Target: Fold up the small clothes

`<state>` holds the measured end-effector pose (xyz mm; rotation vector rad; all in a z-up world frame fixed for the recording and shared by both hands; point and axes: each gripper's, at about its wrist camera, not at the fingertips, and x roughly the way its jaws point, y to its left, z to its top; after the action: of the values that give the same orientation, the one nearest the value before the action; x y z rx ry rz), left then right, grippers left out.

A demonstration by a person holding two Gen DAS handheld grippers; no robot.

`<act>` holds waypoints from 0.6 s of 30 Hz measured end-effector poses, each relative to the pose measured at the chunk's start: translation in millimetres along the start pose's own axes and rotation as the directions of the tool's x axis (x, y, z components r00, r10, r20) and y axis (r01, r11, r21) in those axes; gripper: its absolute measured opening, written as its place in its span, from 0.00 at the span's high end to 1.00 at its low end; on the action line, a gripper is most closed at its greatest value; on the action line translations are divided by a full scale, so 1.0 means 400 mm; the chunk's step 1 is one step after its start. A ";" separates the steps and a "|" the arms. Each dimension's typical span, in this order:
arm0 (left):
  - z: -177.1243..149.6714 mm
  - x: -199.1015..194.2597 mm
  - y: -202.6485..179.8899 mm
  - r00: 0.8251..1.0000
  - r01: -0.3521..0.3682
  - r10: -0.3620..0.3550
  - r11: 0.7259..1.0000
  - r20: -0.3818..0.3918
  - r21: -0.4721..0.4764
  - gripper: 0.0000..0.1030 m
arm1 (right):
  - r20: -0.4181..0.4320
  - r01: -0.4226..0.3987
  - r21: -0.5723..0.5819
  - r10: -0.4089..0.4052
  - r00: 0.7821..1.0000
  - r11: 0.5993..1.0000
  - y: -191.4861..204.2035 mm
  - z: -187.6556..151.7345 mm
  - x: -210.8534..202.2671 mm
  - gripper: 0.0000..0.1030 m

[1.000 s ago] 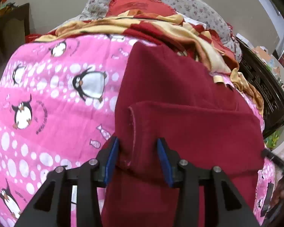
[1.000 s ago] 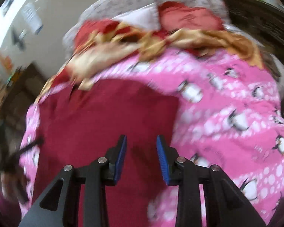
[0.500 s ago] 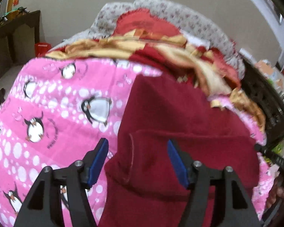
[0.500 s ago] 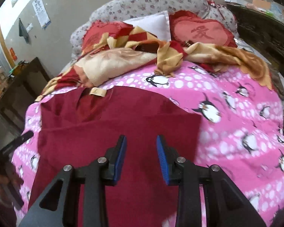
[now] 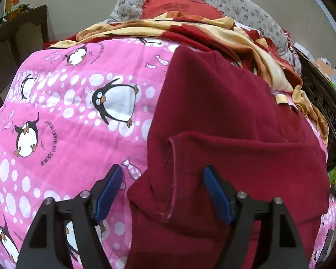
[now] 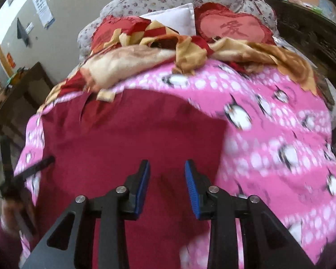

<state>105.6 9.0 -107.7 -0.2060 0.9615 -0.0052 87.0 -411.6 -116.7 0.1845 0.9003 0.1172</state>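
Left wrist view: left gripper [image 5: 162, 192] spread wide, empty, straddling the folded hem of the maroon garment [image 5: 230, 139]. Right gripper [image 6: 166, 183] parted narrower, gripping nothing, the garment under and ahead of it. Beyond, pink penguin bedspread [image 5: 62, 116], then a crumpled gold-and-red blanket [image 6: 145, 53].

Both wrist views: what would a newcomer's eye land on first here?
A dark red garment spread on a bright pink penguin-print bedspread fills both views. A hemmed flap of it lies folded over near the open left tongs. A red-and-gold blanket is heaped at the far end.
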 end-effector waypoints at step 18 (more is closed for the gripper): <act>-0.035 -0.126 -0.007 0.998 -0.056 0.054 0.997 0.029 0.062 0.22 | -0.025 0.084 -0.035 -0.085 0.996 0.996 0.039 -0.022 0.057 0.71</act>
<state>65.5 8.8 -73.8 -0.1213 0.9380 0.0176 93.6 -391.3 -136.3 0.1132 0.9310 0.0569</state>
